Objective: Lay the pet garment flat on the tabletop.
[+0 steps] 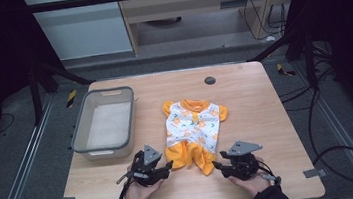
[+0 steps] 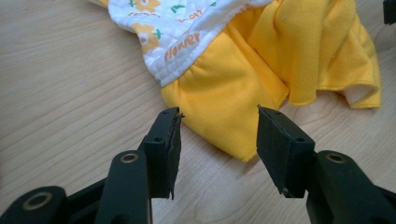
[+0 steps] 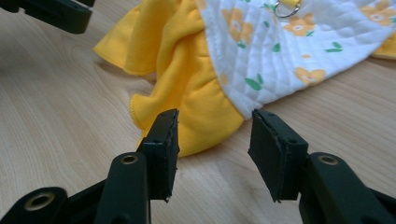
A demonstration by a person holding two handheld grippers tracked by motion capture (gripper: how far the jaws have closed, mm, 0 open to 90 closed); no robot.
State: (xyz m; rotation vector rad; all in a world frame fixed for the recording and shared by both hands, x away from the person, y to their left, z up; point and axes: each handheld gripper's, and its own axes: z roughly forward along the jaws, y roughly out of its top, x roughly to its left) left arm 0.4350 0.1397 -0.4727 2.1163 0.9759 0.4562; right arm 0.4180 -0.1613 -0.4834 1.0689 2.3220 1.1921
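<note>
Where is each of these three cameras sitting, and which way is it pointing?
High view: above the person's side, looking forward and down at the table, bin and garment; forearms, left gripper and right gripper show.
Left gripper view: rides on the left gripper, looking along its open jaws at an orange leg.
Right gripper view: rides on the right gripper, facing the other leg.
Shared: all show the garment on the wood.

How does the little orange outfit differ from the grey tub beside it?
The little orange outfit is soft cloth, orange and white with a flower print; the grey tub is stiff, plain and one colour. The outfit lies flat at mid-table between the two tools; the tub stands open-topped near the left edge, with nothing visible inside. Both rest on the wooden table.
</note>
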